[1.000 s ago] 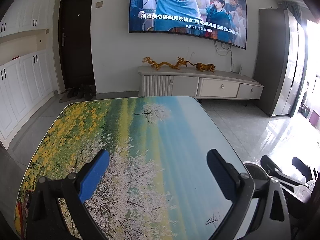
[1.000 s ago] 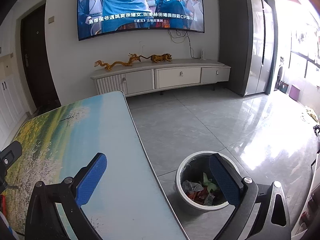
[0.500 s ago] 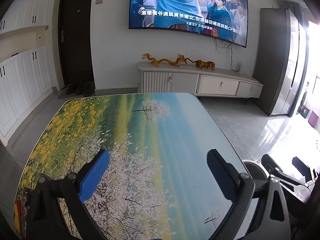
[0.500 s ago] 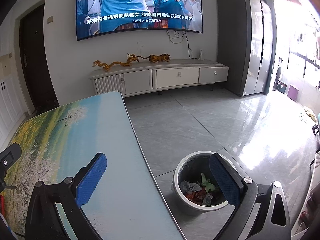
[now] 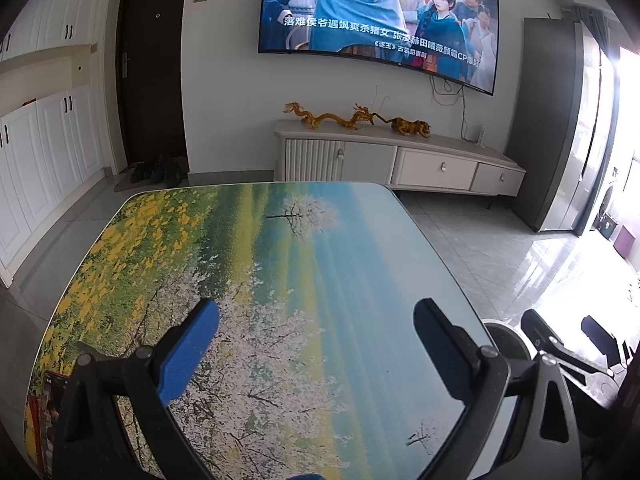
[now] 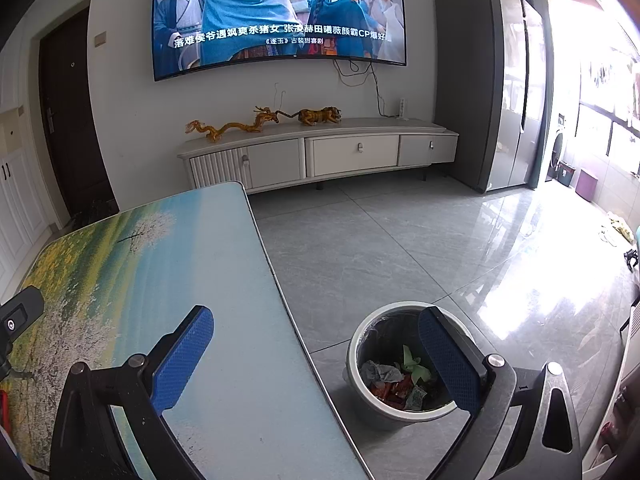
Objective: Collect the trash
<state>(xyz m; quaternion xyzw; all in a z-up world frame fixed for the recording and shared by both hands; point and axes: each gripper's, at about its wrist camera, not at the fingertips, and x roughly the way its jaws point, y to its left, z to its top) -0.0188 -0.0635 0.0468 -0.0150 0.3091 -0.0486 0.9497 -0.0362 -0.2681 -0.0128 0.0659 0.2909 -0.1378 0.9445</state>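
Nearest, the left gripper sat along the bottom of its frame with both blue-padded fingers spread wide and nothing between them, hovering over the table, whose top carried a printed scene of yellow flowers, white blossom and blue sky. At the lower left edge of that frame a red-cased phone lay on the table, partly hidden behind the gripper body. The right gripper was likewise wide and held nothing — its left finger over the table's right edge, its right finger in front of the trash bin. The bin stood on the grey tiled floor just beside the table, in the lower centre-right of the right view; inside it lay the trash — crumpled grey paper, green scraps and red wrappers. In the left view only a sliver of the bin's rim showed at the lower right, next to the other gripper. Farther back, mid-frame, a white cabinet ran along the wall with golden figurines on top, and above it a television was playing
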